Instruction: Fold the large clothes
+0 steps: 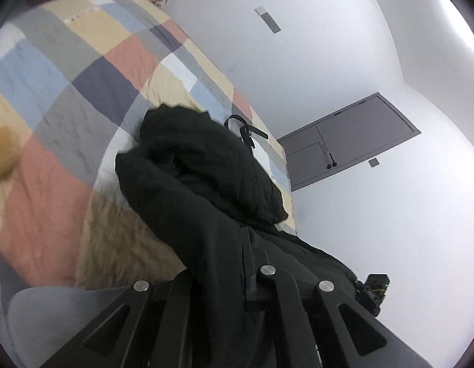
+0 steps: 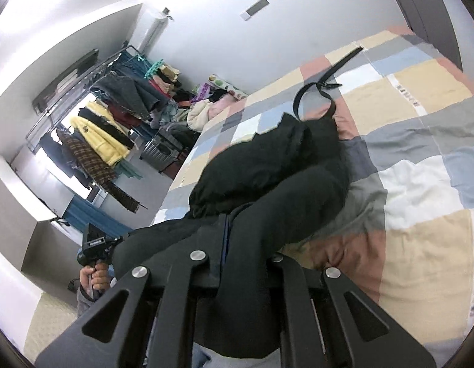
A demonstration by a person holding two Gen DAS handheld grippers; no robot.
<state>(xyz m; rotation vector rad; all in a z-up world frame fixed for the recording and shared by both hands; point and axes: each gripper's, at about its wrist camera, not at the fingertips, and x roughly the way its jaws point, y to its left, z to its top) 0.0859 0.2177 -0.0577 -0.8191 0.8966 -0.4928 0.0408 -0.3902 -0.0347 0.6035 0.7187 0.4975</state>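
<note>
Both grippers hold the same black garment (image 2: 267,165), a bulky dark piece that looks like a coat, over a bed covered by a patchwork quilt (image 2: 405,116) of grey, blue, cream and terracotta squares. In the left wrist view the left gripper (image 1: 250,263) has its fingers pinched tight on a fold of the cloth, which runs from the fingers toward 11 o'clock and bunches in a heap on the quilt near the frame's middle. In the right wrist view the right gripper (image 2: 237,245) has its fingers drawn nearly together on another thick fold, the fabric spilling over the mechanism at 6 o'clock and rising toward 1 o'clock into the same heap. The two holds look like a matched pair, presumably at two edges or corners, so that the coat can be lifted and spread flat before any fold is made; much of its bulk rests on the bed. A black belt (image 2: 322,82) lies loose on the quilt at 1 o'clock of the heap, just beyond it and perhaps touching its far edge. At 8 o'clock in the right view a hand (image 2: 97,277) grips the other tool's handle. A clothes rack (image 2: 105,113) with hung garments stands at 10 o'clock, well apart from the bed
</note>
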